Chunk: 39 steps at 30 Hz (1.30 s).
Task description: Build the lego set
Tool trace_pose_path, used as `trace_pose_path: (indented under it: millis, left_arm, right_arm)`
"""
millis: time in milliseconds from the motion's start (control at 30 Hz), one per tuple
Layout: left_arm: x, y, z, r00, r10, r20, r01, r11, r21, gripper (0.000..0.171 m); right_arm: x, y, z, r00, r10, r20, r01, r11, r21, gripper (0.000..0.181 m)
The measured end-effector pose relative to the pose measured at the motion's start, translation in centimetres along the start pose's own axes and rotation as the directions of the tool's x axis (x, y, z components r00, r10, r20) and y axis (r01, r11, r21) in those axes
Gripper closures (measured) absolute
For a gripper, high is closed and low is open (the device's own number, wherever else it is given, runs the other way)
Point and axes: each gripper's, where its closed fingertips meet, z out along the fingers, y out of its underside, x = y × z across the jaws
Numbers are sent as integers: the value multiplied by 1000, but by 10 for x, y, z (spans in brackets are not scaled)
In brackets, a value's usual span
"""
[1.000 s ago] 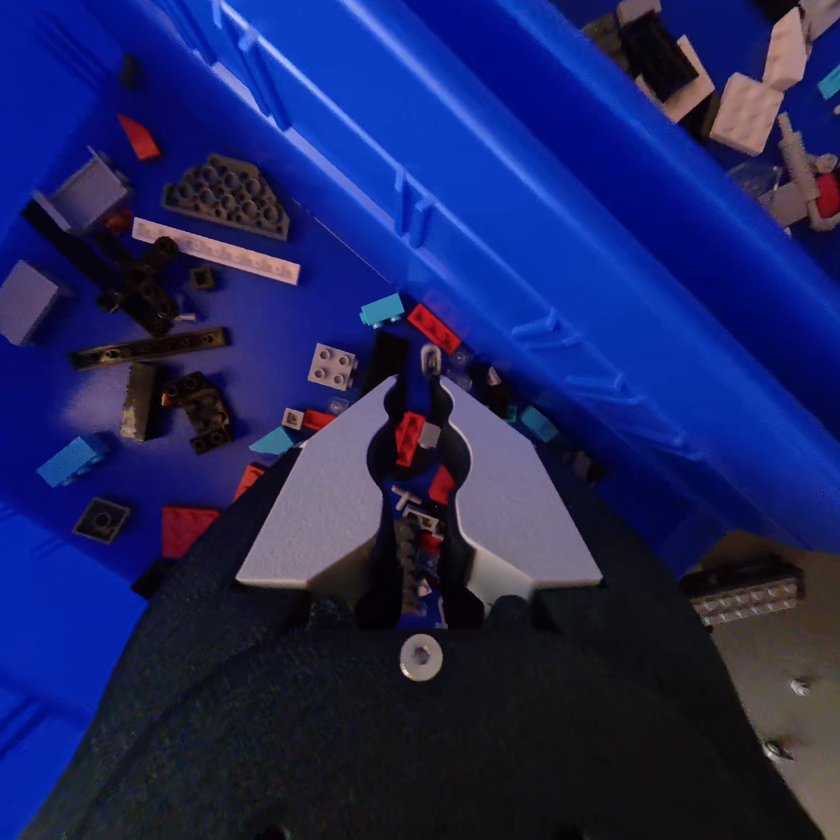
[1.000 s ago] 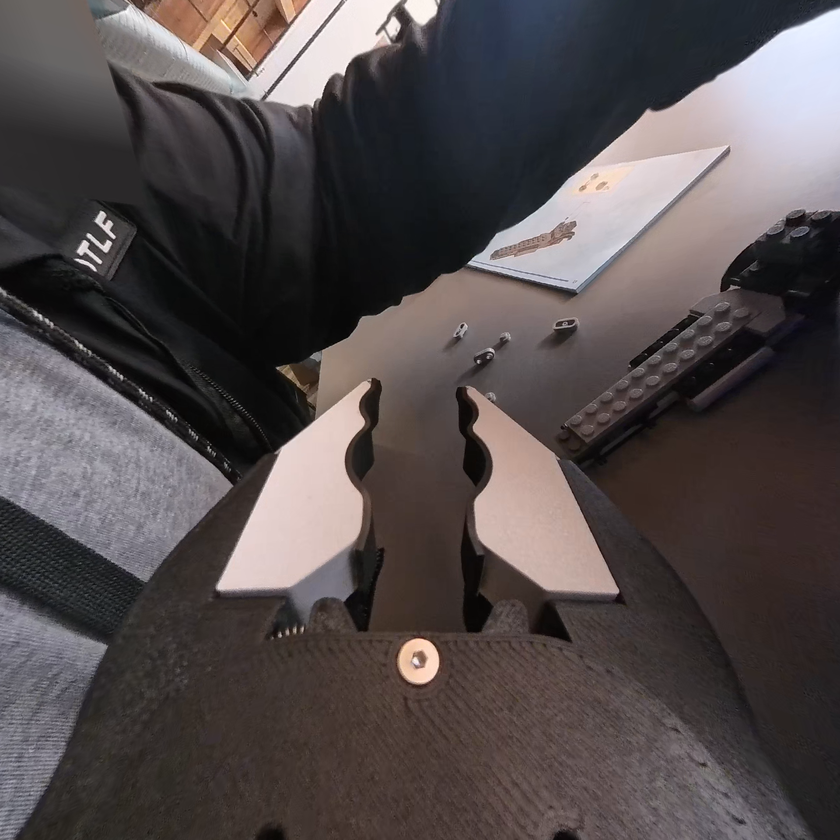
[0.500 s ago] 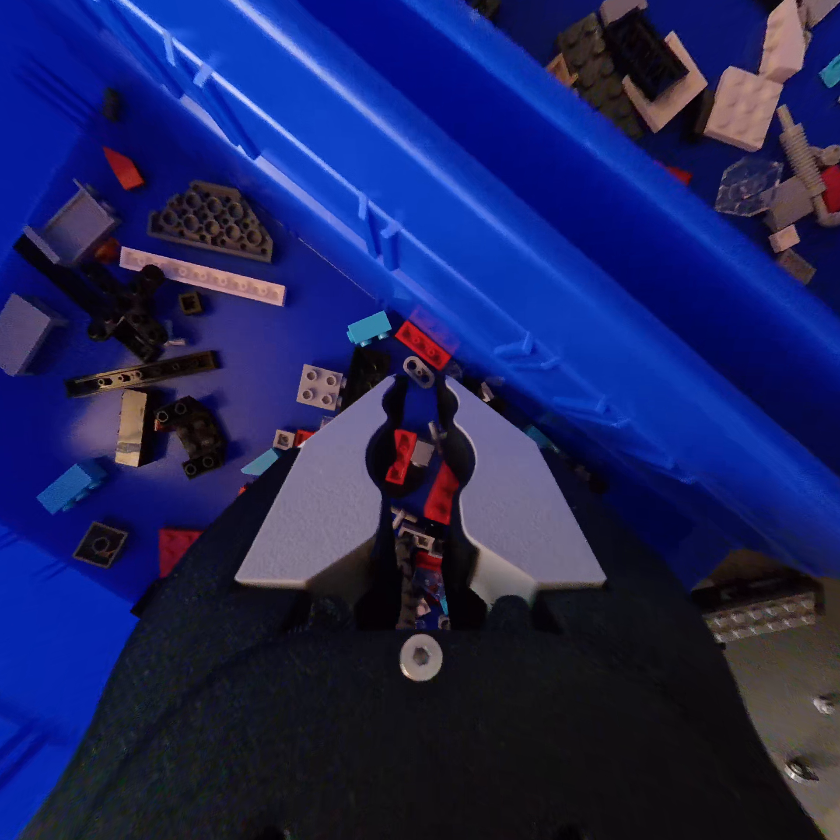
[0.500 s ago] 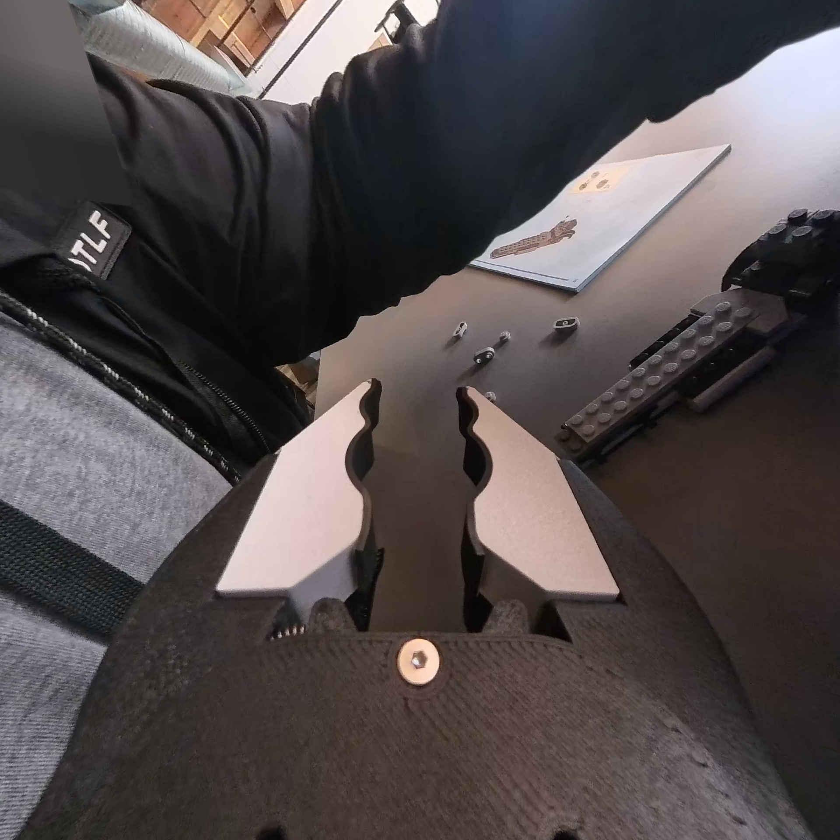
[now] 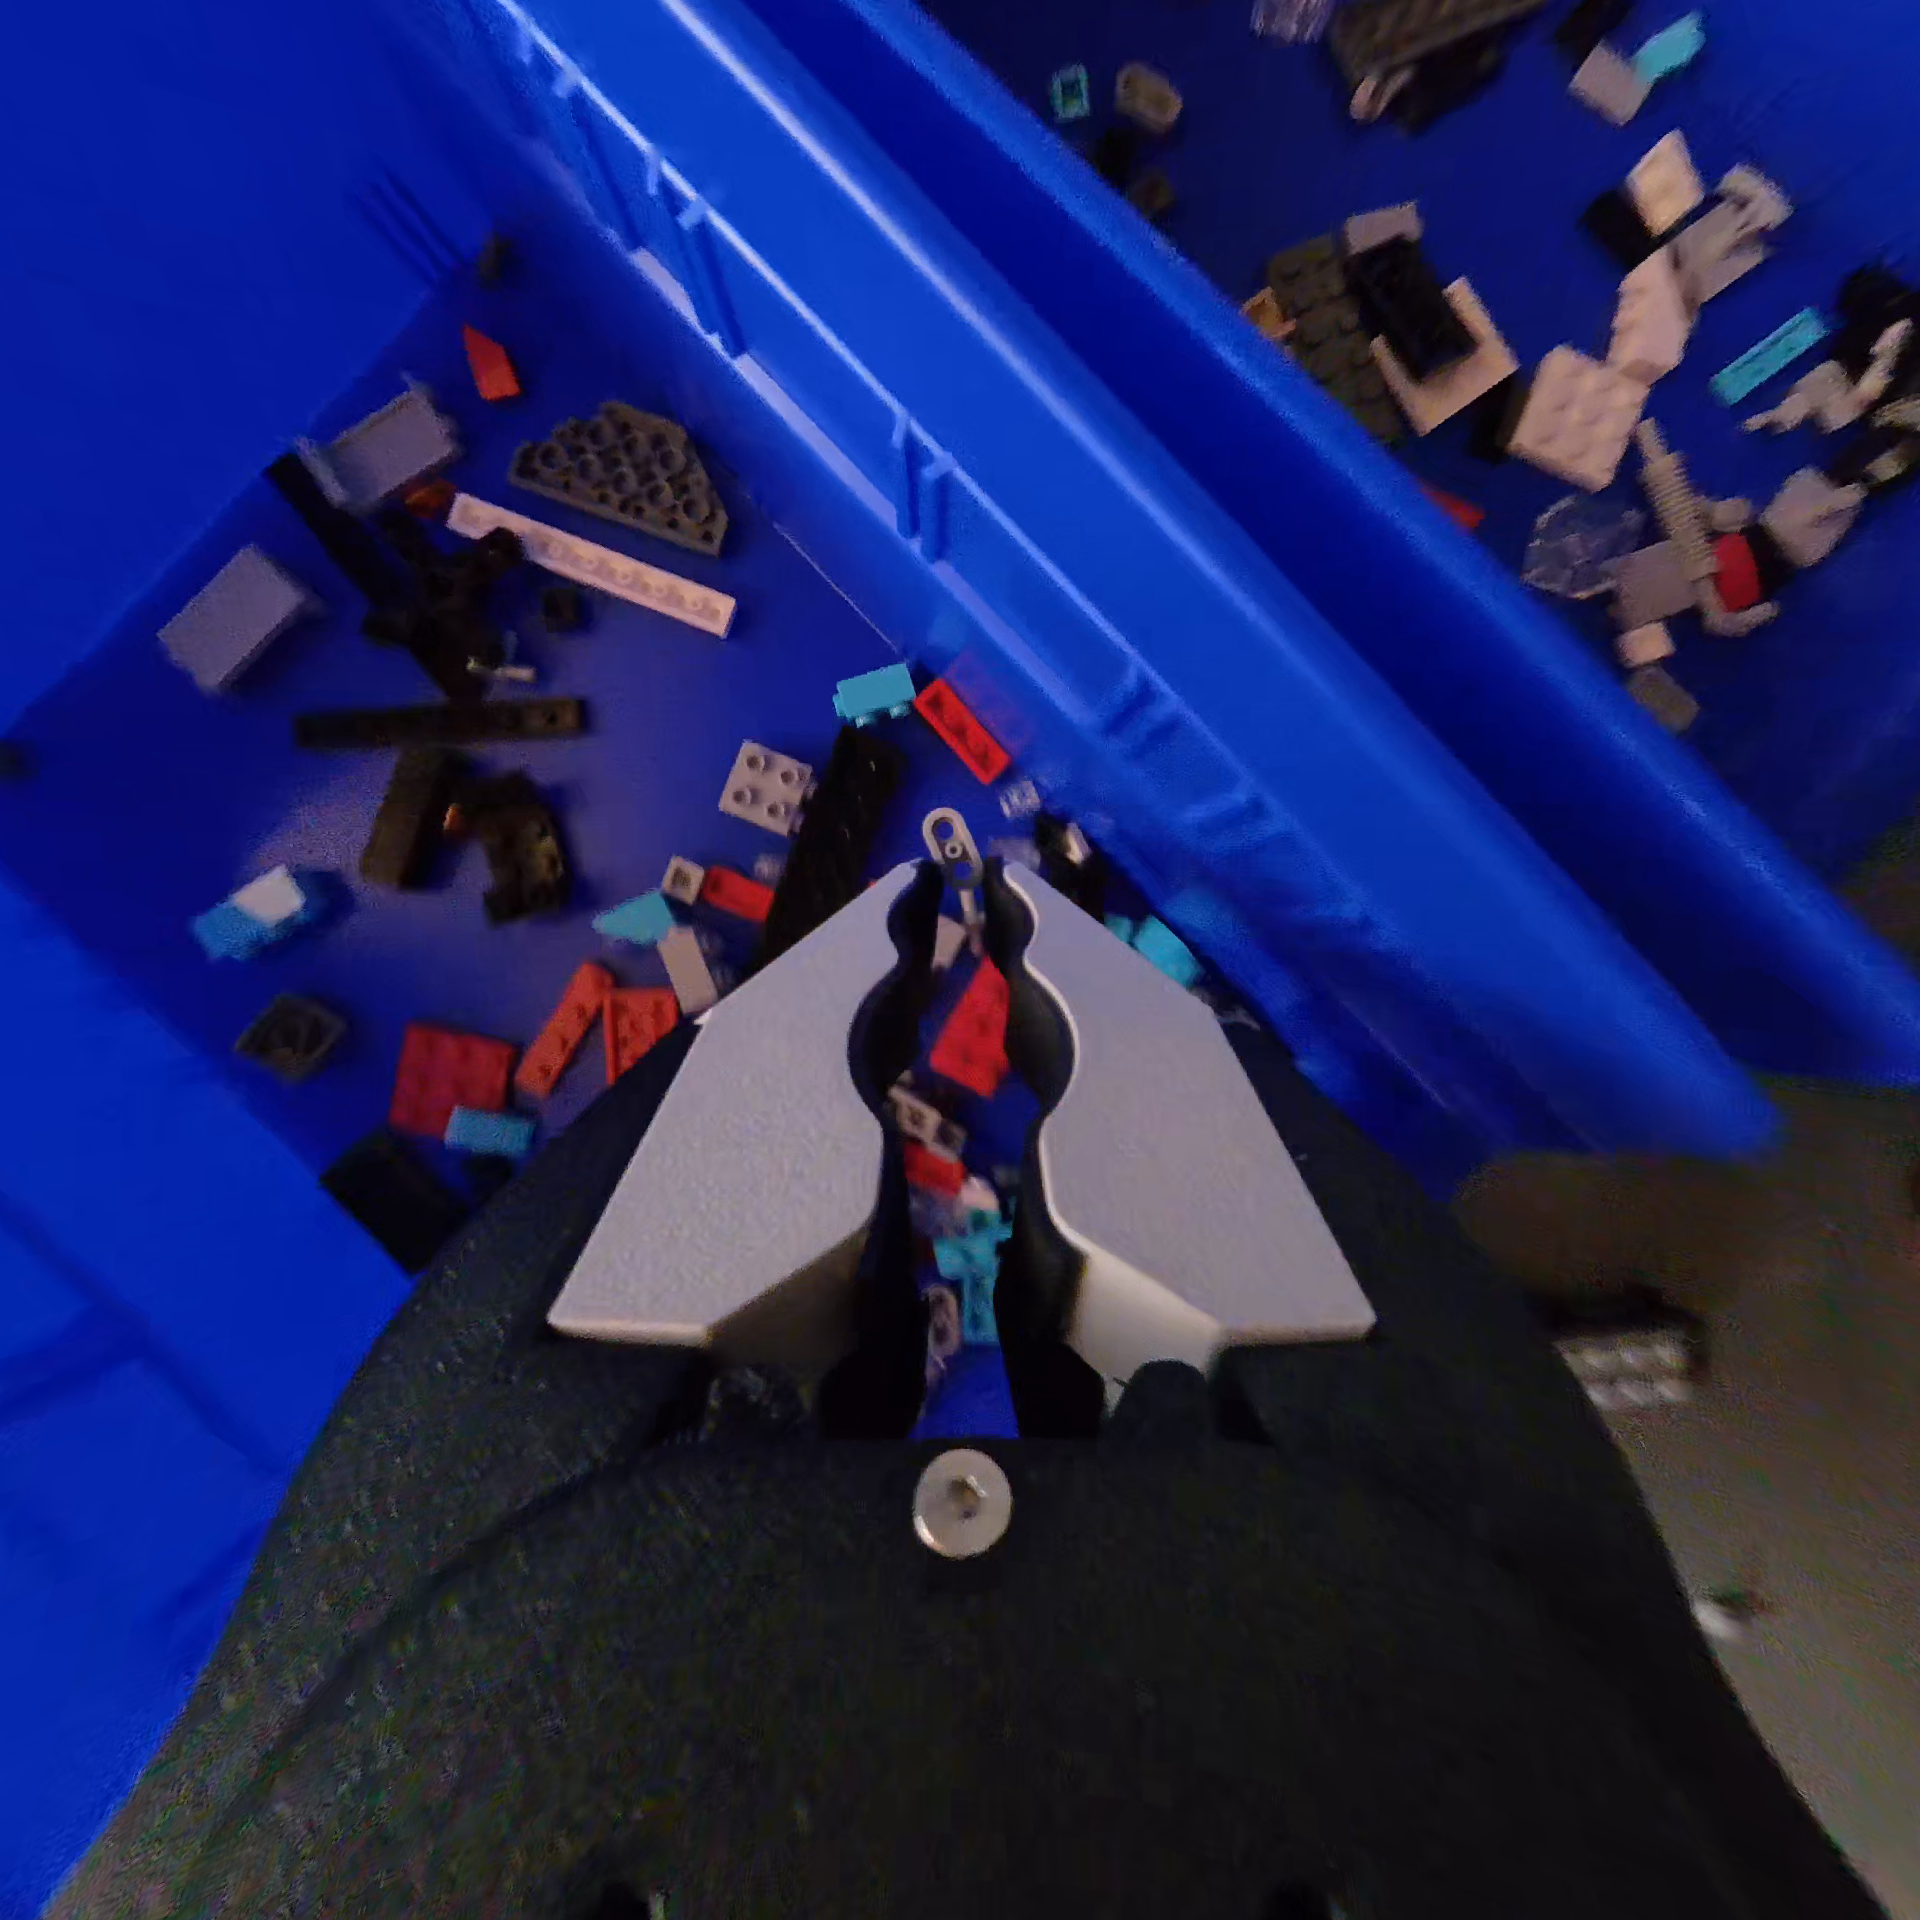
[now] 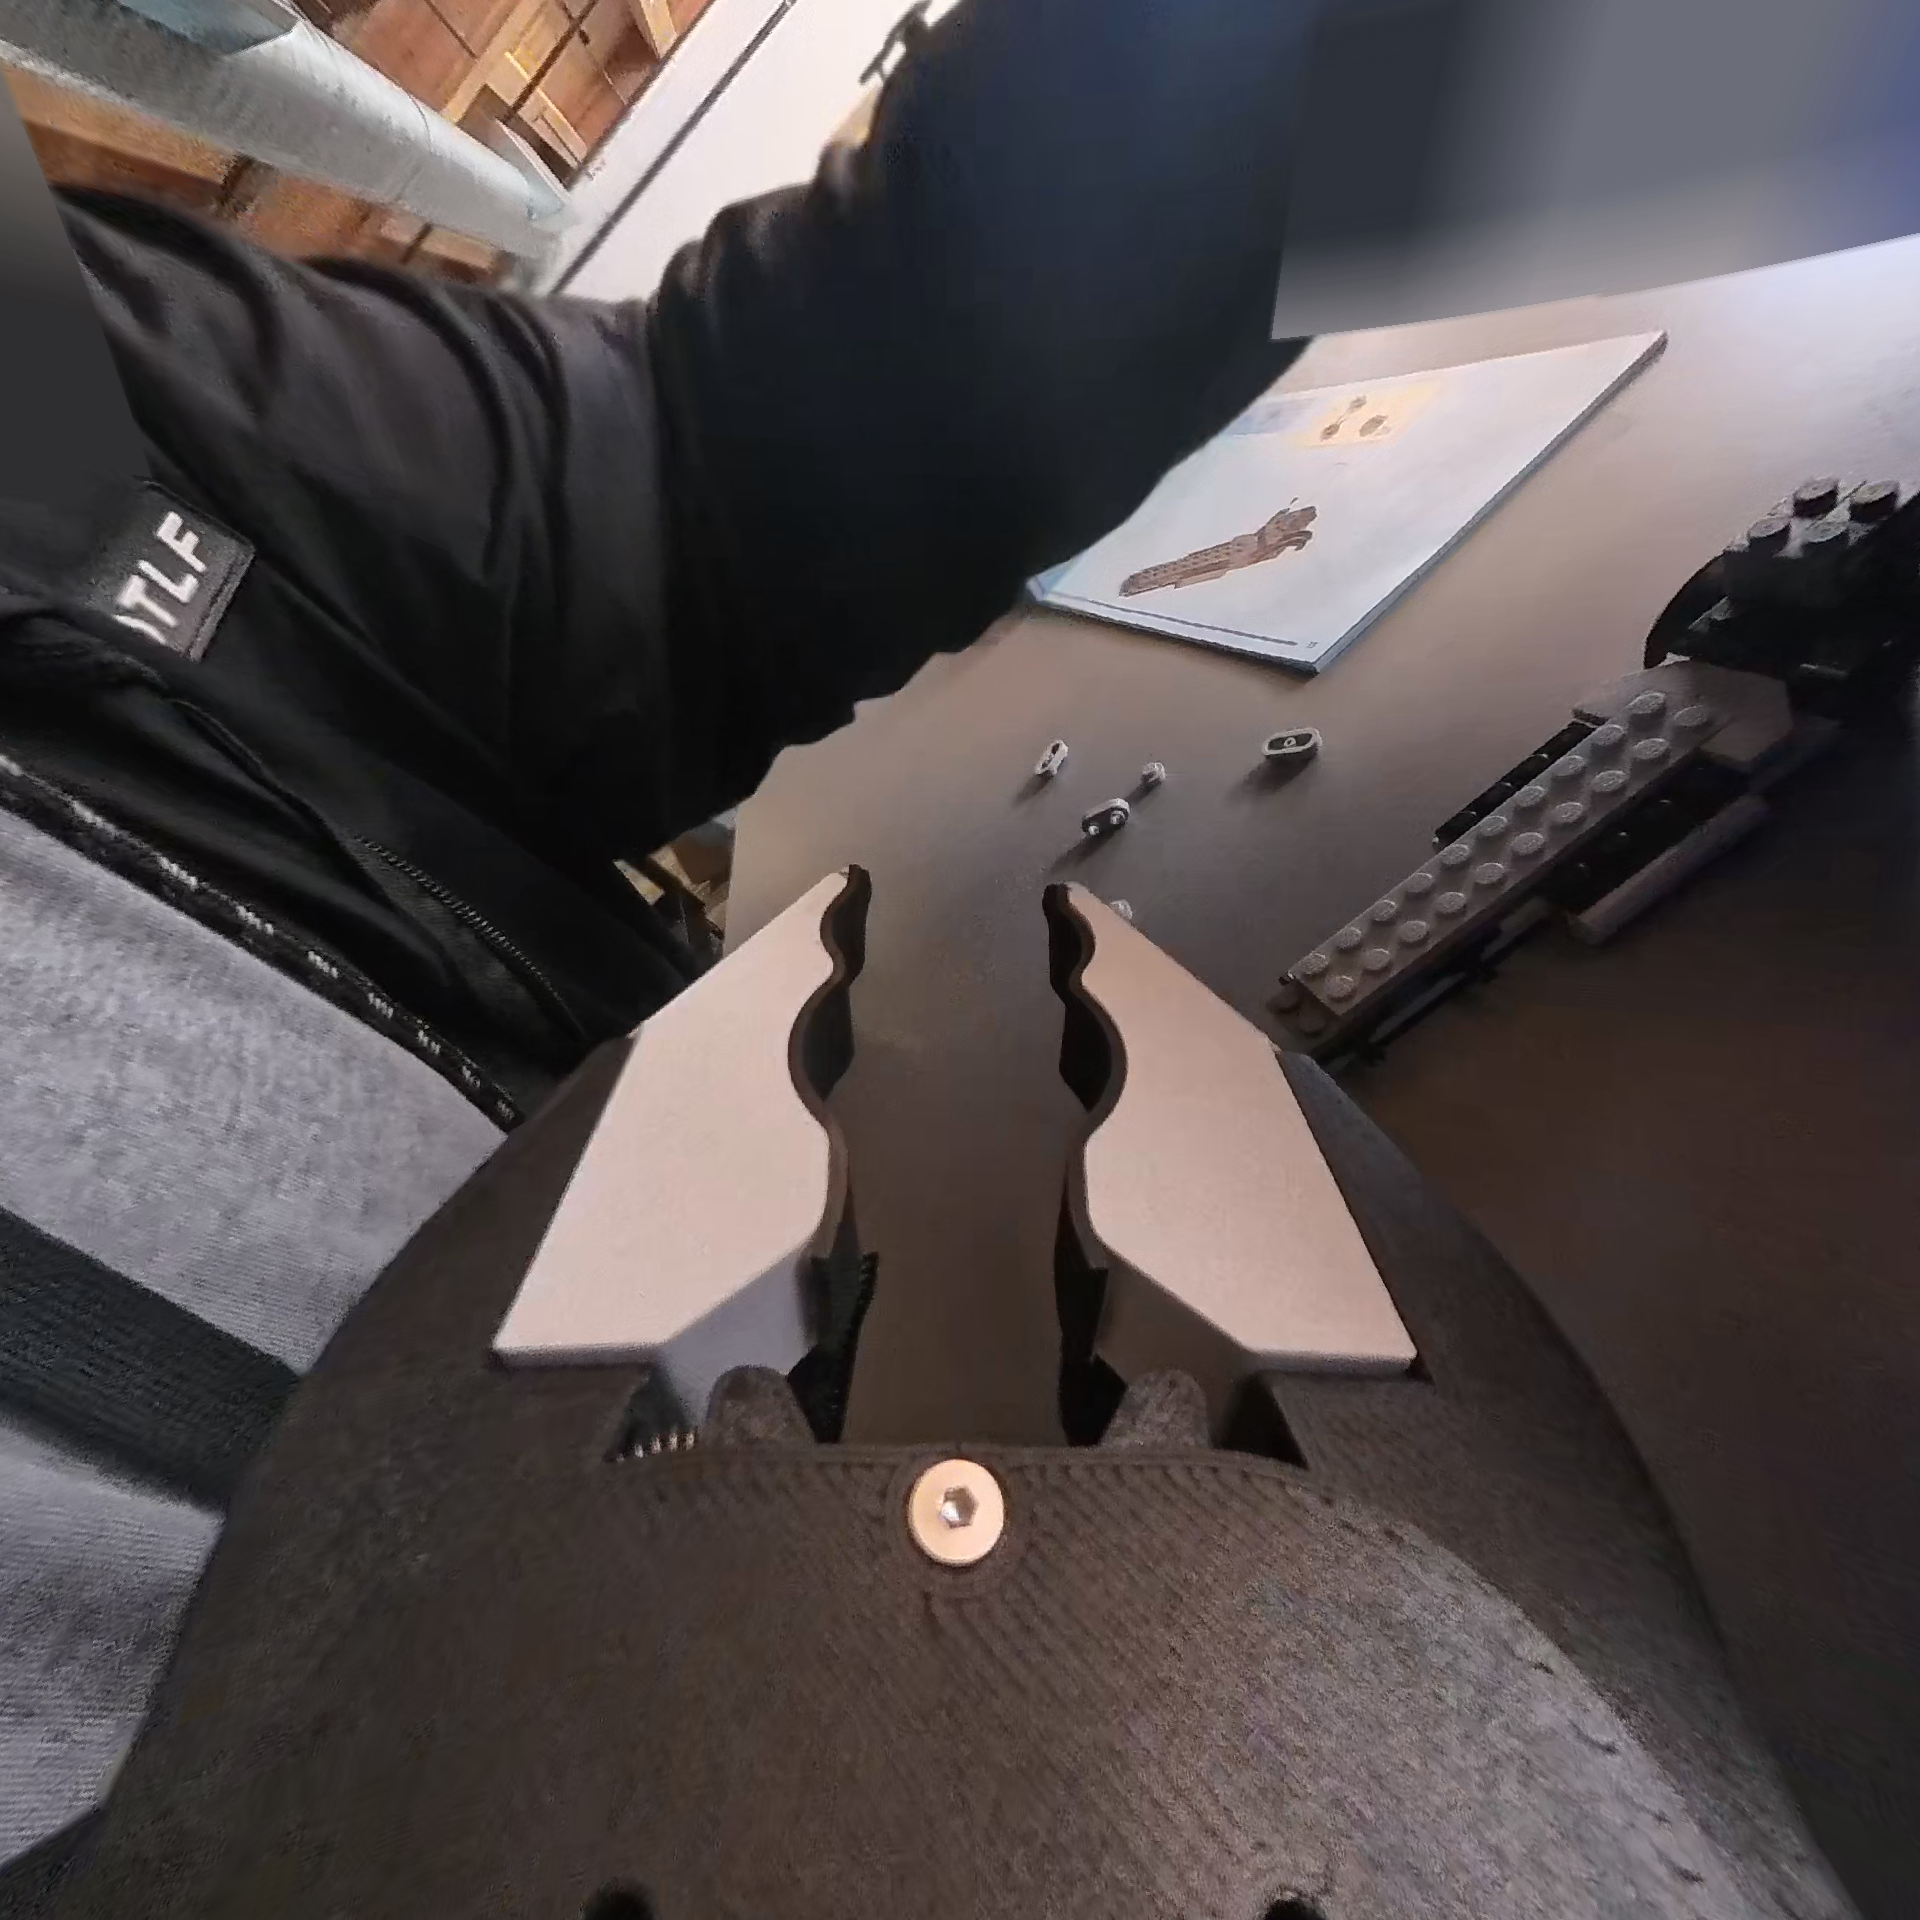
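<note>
A white-lettered patch [image 6: 171,587] is seen at 10 o'clock. A grey link piece [image 5: 954,844], loose earlier, is now pinched by the left gripper [image 5: 954,883]; the right gripper [image 6: 954,899] is held open.

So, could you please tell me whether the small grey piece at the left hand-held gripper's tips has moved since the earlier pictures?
Yes. The small grey piece was near the red plate; now it sits pinched between the fingertips, clear of it.

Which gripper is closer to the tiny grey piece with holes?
Left. The left gripper pinches the tiny grey piece over the blue bin. The right gripper waits open above the table, away from it.
</note>
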Motion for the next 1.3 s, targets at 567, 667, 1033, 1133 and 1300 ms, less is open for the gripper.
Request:
trace_pose_path:
  millis: [567,667,1033,1133,1300]
  left_arm:
    - [104,170,-137,949,-298,104,215,852,478,162]
    - [114,184,-126,961,-267,77,198,851,486,163]
    - [142,201,-111,971,-236,-24,222,869,441,162]
    - [144,199,-113,970,-231,-72,238,858,456,162]
    - [145,197,-117,957,-240,-160,288,824,487,162]
  right_arm:
    - [1,-40,32,954,-273,-128,285,955,85,137]
    - [7,-61,49,907,-368,-204,392,915,92,137]
    - [33,-93,77,770,-552,-319,582,813,-1,138]
    - [41,-93,70,817,-493,-300,517,856,0,137]
    - [38,-87,66,823,-490,-286,513,858,8,137]
